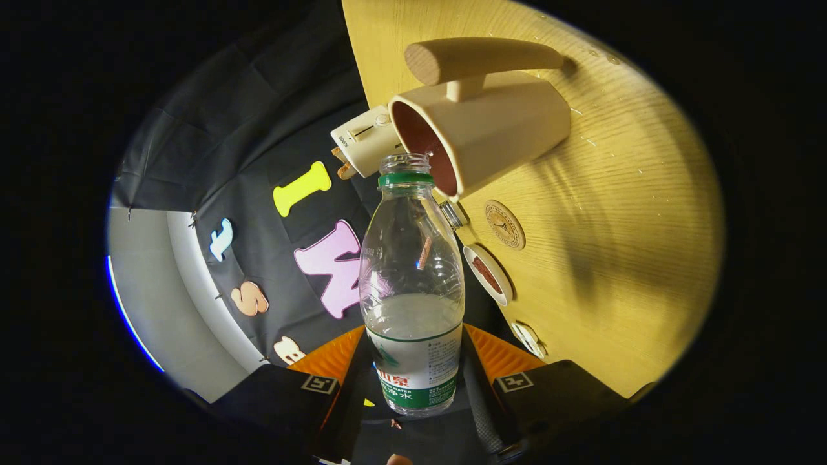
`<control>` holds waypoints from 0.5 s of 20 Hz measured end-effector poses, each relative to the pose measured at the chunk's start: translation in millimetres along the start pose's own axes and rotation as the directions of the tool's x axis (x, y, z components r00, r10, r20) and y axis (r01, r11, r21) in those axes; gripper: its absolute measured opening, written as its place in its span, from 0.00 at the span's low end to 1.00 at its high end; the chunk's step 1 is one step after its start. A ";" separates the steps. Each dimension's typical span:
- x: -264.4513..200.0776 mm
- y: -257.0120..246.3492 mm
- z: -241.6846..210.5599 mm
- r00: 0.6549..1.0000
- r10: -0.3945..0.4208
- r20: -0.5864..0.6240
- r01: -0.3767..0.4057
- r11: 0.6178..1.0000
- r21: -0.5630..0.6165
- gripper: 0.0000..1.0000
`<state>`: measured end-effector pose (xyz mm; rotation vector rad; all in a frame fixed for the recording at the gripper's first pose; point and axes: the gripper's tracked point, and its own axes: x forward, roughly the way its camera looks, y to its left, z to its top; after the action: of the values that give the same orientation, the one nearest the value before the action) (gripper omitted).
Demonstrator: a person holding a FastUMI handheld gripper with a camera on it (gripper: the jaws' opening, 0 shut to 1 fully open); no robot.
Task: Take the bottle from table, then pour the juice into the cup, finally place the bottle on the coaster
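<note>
Gripping the bottle (412,284) between both fingers (497,355), our hand-held gripper (413,371) is rolled sideways, bottle mouth at the cup (481,129) rim on the table (620,245); the coaster (504,224) lies beyond, bottle base partly hidden.

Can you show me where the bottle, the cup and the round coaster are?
bottle (411,284): gripper view, on its clear body, between the gripper's fingers.
cup (501,126): gripper view, on its cream outer wall, below the handle.
coaster (504,224): gripper view, on its round face, on the table.
</note>
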<state>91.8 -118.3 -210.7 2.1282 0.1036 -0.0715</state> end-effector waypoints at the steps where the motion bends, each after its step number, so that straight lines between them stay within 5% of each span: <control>1: -0.4 0.4 0.2 1.000 0.000 -0.001 0.000 1.000 0.004 0.73; 10: -3.8 9.4 0.8 1.000 0.015 0.008 -0.015 0.999 0.036 0.73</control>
<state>88.9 -124.1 -202.9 2.1647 0.0821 -0.0737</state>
